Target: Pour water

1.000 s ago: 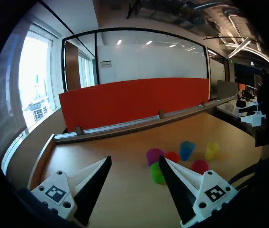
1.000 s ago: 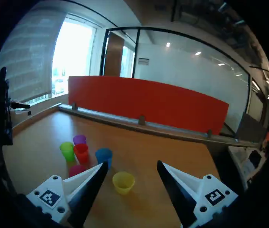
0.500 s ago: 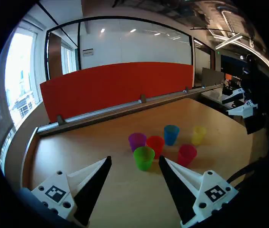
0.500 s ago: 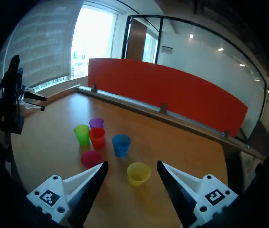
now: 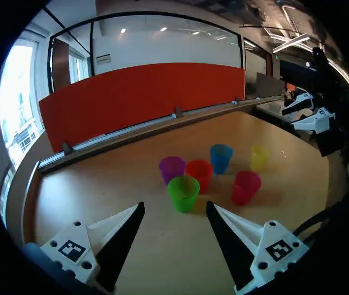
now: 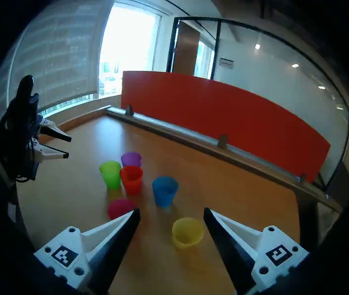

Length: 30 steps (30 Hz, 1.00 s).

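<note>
Wooden worktop [image 5: 149, 255] holds six cups: green cup [image 5: 183, 192] ahead of left gripper [image 5: 174, 203], yellow cup [image 6: 187, 232] ahead of right gripper [image 6: 171, 211]. Both pairs of fingers spread wide, empty. Pre-grasp step, judged; next, close on a cup.

Cups [image 5: 183, 192] glossy plastic; table [image 5: 100, 194] smooth wood w/ sheen.

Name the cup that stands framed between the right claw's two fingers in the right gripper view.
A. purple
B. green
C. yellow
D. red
C: the yellow cup stands on the table, framed between the two fingers of the open right claw; the green cup, red cup and purple cup stand farther off, toward that view's left.
</note>
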### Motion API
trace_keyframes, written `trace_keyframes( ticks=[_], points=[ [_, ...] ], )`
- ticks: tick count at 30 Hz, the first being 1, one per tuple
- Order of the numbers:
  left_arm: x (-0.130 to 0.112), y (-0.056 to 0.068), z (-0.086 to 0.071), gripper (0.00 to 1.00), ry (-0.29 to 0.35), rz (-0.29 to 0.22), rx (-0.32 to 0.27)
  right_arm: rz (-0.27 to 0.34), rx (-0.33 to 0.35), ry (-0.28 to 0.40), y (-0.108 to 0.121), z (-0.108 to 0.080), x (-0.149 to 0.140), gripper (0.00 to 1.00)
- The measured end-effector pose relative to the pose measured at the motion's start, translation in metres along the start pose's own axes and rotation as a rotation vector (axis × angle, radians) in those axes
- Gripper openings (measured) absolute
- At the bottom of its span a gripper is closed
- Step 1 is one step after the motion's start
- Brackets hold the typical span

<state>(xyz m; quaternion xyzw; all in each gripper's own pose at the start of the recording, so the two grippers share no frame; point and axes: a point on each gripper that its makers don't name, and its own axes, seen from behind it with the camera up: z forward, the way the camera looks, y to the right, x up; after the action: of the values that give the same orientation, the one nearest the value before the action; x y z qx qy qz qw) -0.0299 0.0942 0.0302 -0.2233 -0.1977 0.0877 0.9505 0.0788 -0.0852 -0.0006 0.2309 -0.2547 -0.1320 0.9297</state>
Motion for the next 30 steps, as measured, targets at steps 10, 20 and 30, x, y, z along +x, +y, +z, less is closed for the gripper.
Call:
trace_keyframes(
  ticks=[10, 20, 30],
  points=[
    [-0.026, 0.01, 0.049, 0.93, -0.054, 0.025, -0.047, -0.005, 0.012, -0.02, -0.004, 0.013, 0.001, 1.0],
    [-0.048, 0.018, 0.09, 0.92, -0.107, 0.05, -0.097, -0.017, 0.01, -0.043, -0.003, 0.023, -0.003, 1.0],
    [-0.062, 0.015, 0.123, 0.92, -0.141, 0.055, -0.117, -0.016, 0.01, -0.063, -0.001, 0.032, -0.007, 1.0]
  ],
)
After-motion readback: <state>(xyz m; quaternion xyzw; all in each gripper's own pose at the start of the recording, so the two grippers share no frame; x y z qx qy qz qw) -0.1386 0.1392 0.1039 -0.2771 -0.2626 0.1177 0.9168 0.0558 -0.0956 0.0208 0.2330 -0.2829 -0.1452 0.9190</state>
